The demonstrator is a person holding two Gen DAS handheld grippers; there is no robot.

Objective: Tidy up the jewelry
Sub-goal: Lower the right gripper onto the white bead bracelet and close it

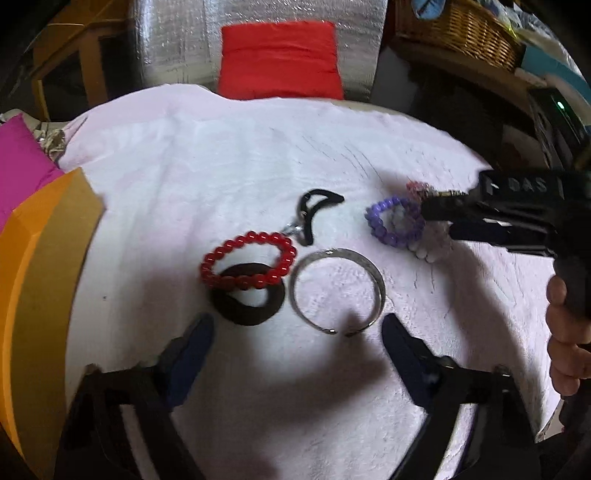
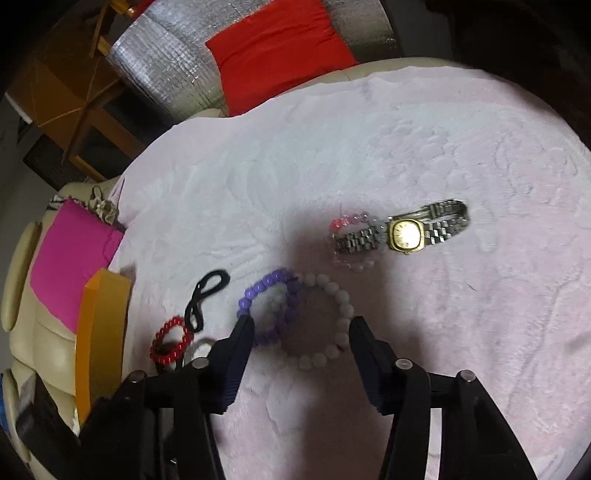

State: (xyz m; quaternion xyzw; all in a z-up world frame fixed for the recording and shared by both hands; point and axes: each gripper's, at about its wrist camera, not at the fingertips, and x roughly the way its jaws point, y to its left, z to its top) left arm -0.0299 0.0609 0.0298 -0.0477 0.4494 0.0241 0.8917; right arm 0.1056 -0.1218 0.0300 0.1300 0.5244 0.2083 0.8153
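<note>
On a white fluffy cloth (image 1: 221, 147) lie a red bead bracelet (image 1: 251, 236), a black hair tie (image 1: 247, 314) under it, a silver bangle (image 1: 376, 273) and a black cord (image 1: 321, 197). My left gripper (image 1: 295, 325) stands open just short of the bangle and the hair tie, touching neither. In the right wrist view my right gripper (image 2: 301, 321) straddles an overlapping purple bracelet (image 2: 258, 288) and white bead bracelet (image 2: 332, 286); its fingertips sit at their outer edges and I see no squeeze. Beyond lie a gold-faced watch (image 2: 404, 232) and a pink bead bracelet (image 2: 347, 220).
An orange box (image 1: 37, 277) stands at the cloth's left edge beside a pink cloth (image 1: 22, 162). A red cushion (image 1: 280, 59) leans on a silver foil panel at the back. A wicker basket (image 1: 469, 33) sits at the back right. A hand (image 1: 565, 332) holds the right gripper's handle.
</note>
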